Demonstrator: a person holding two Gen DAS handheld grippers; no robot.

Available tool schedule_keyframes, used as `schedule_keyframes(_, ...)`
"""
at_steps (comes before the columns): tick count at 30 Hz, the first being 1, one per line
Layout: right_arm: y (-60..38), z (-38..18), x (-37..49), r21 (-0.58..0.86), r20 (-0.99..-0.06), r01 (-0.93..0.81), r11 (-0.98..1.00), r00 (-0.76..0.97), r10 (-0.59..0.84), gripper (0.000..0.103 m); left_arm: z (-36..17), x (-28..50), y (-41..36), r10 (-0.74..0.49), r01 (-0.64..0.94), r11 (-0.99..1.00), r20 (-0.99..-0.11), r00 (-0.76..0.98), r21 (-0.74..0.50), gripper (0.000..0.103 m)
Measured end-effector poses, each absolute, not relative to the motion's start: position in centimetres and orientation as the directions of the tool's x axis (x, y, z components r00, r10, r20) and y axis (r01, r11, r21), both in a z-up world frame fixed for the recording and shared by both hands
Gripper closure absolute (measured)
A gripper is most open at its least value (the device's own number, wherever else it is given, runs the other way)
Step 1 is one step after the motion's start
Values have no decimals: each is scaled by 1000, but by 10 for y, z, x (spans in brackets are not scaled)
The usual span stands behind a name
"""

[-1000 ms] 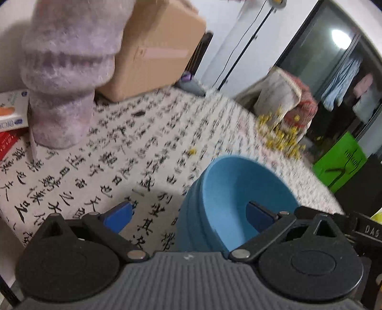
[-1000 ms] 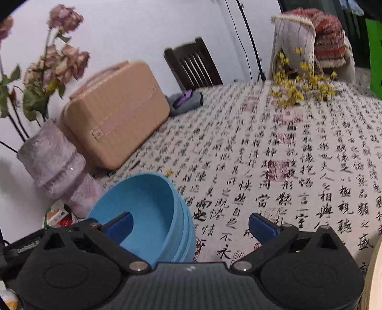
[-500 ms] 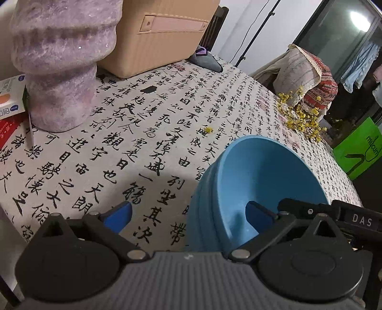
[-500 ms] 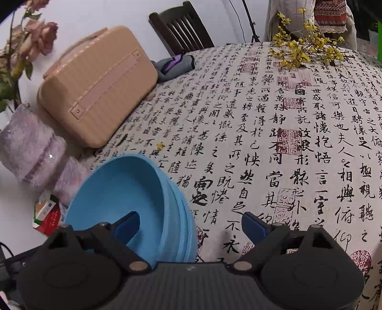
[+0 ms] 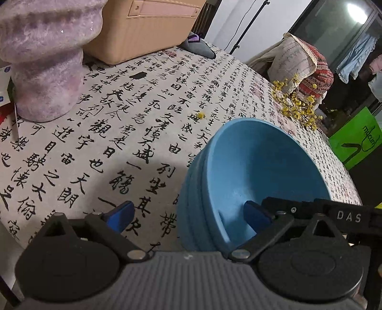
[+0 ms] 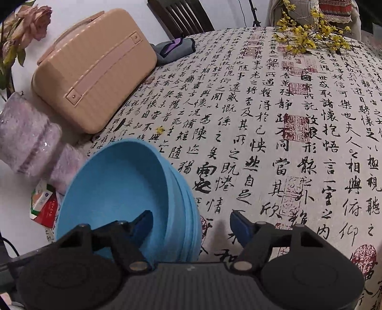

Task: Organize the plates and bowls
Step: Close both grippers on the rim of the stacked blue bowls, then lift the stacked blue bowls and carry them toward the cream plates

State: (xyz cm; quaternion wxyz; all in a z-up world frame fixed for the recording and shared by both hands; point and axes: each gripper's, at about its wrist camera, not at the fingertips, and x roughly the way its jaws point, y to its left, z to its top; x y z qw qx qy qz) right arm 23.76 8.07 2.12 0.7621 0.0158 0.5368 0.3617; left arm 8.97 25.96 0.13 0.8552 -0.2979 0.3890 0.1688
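Left wrist view, nearest first: the left gripper [image 5: 188,214] has its jaws spread wide and closing, astride the near-left rim of the stack of blue bowls [image 5: 253,176]. One blue pad sits over the tablecloth [image 5: 95,143] outside the stack, the other [image 5: 256,214] inside the top bowl; neither is seen pressing on the wall. A black bar marked DAS crosses the bowl's right side. Beyond, a lilac vase [image 5: 45,64] stands at the far left, with a tan ribbed case [image 5: 143,26] behind it and a grey-purple cloth [image 5: 200,47] past that. A sprig of yellow flowers [image 5: 296,107] lies at the far right edge of the table.

Right wrist view, nearest first: the right gripper [image 6: 191,226] straddles the right rim of the same nested bowls [image 6: 114,186], its jaws partly spread and closing, one pad inside the top bowl, the other outside over the cloth. Whether the pads touch the rim cannot be told. The bowls sit at the near-left part of the table, tilted in this view. Left of them lie a small red and white packet [image 6: 43,202] and the vase [image 6: 26,133] holding dried roses [image 6: 31,23]. Farther off a dark wooden chair [image 6: 183,14] stands against the wall.
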Motion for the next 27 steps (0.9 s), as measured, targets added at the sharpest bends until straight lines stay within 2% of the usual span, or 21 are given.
schedule_keyframes(6, 80, 21, 235, 409, -814, -534, 740, 153, 561, 42, 2, 89, 256, 23, -500, 769, -764, 645, -399, 15)
schedule_keyframes(11, 79, 19, 233, 437, -816, -516, 737, 116, 566, 45, 0, 91, 255, 5, -492, 767, -762, 647, -412, 22)
schedule_keyframes(17, 77, 17, 232, 450, -817, -497, 742, 106, 567, 50, -2, 93, 252, -37, -469, 760, -751, 660, -450, 40)
schedule_keyframes(21, 77, 14, 233, 491, -807, -472, 732, 71, 586, 62, -2, 93, 251, -24, -477, 759, -752, 659, -442, 42)
schedule_keyframes(27, 77, 15, 228, 491, -805, -466, 736, 81, 588, 63, -2, 93, 250, -12, -484, 759, -754, 657, -434, 45)
